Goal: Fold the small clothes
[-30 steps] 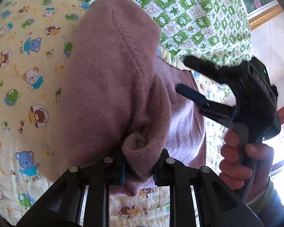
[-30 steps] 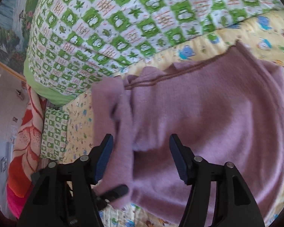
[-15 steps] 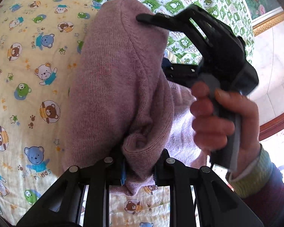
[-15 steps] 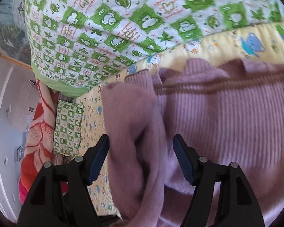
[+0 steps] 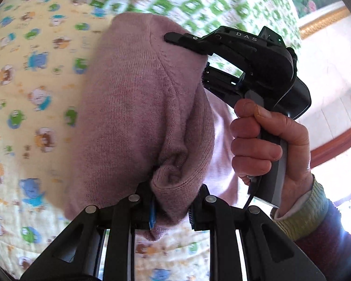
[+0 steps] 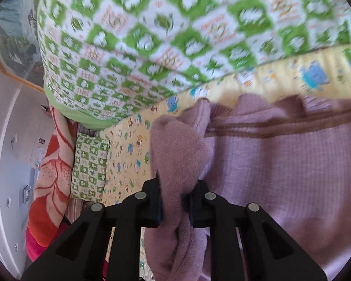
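Small mauve knit sweater (image 5: 138, 107), soft and fuzzy, fine stitches showing. Lies on yellow cartoon-print bedding, body spread flat in ribbed knit with two darker brown stripes across one edge (image 6: 280, 128), possibly the hem, though blur makes that hard to confirm. One part, apparently a sleeve (image 6: 175, 154), lifted off the body and bunched into a thick roll, folded over itself. Cuff end (image 5: 173, 185) scrunched into a rounded wad, pinched at both ends. Seam line running diagonally across the raised fabric.
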Available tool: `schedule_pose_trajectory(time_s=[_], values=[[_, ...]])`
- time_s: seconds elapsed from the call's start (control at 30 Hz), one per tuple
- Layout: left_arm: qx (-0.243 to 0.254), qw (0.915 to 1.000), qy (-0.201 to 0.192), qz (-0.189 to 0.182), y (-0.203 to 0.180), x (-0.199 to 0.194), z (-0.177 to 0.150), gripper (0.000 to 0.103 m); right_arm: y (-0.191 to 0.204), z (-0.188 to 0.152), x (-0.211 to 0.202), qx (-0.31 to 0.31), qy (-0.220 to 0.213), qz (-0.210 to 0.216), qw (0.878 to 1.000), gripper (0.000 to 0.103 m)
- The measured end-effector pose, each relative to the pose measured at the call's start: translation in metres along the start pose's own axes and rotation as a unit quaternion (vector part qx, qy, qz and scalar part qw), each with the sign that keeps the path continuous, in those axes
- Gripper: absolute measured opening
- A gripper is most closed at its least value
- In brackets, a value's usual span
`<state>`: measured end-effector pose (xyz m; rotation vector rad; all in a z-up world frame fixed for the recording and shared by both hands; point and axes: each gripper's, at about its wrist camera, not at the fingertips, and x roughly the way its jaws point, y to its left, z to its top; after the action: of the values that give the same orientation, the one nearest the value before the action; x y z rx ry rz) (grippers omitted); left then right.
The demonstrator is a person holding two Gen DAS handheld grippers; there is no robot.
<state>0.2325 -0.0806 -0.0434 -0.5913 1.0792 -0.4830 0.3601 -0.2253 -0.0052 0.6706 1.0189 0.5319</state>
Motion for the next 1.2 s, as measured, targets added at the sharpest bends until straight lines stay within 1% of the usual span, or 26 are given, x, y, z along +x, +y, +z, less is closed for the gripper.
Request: schedule_pose_trajectory(time_s=[0.1,0.2,0.3,0.4,0.47,0.57,0.63,0.73,0.83,0.87,0.93,1.03,1.1,1.17,1.2], values=[[0.028,0.9994,0.015,-0.013,-0.028,0.015,-0.001,0.020,-0.006,0.002,-0.030,-0.013,-0.017,-0.022,1.000,0.017],[0.060,0.9974,0.029,-0.028,-0.060,0.034,-0.001,0.020,-0.018,-0.008,-0.069,-0.031,-0.047,-0.058,0.997,0.016],[0.093,0.9939,0.040,-0.042,-0.094,0.053,-0.003,0.020,-0.035,-0.020,-0.103,-0.037,-0.075,-0.070,0.994,0.016],[0.124,0.9897,0.063,-0.035,-0.117,0.078,-0.011,0.020,-0.061,-0.034,-0.128,-0.026,-0.090,-0.096,0.991,0.016],[0.134,0.9871,0.084,-0.026,-0.124,0.097,-0.020,0.020,-0.090,-0.045,-0.136,0.000,-0.092,-0.117,0.989,0.016],[0.146,0.9840,0.102,-0.010,-0.129,0.115,-0.031,0.020,-0.123,-0.058,-0.143,0.039,-0.095,-0.128,0.987,0.016],[0.142,0.9838,0.109,-0.006,-0.127,0.121,-0.033,0.020,-0.131,-0.064,-0.143,0.048,-0.096,-0.127,0.986,0.016],[0.138,0.9846,0.107,-0.015,-0.132,0.120,-0.030,0.020,-0.128,-0.066,-0.148,0.045,-0.107,-0.121,0.986,0.016],[0.144,0.9841,0.101,-0.026,-0.133,0.113,-0.031,0.020,-0.108,-0.067,-0.164,0.021,-0.144,-0.099,0.984,0.016],[0.150,0.9831,0.103,-0.024,-0.138,0.115,-0.031,0.020,-0.103,-0.068,-0.167,0.010,-0.150,-0.104,0.983,0.016],[0.157,0.9812,0.112,-0.012,-0.141,0.122,-0.036,0.020,-0.104,-0.068,-0.165,0.006,-0.142,-0.126,0.982,0.016],[0.145,0.9813,0.127,-0.002,-0.134,0.140,-0.037,0.021,-0.133,-0.067,-0.155,0.036,-0.117,-0.161,0.979,0.016],[0.137,0.9813,0.135,0.000,-0.131,0.151,-0.034,0.022,-0.146,-0.068,-0.152,0.047,-0.113,-0.166,0.978,0.016],[0.137,0.9806,0.140,-0.005,-0.139,0.155,-0.036,0.027,-0.155,-0.069,-0.148,0.066,-0.112,-0.161,0.978,0.016],[0.137,0.9804,0.141,-0.011,-0.139,0.152,-0.033,0.035,-0.159,-0.070,-0.148,0.076,-0.113,-0.153,0.979,0.019]])
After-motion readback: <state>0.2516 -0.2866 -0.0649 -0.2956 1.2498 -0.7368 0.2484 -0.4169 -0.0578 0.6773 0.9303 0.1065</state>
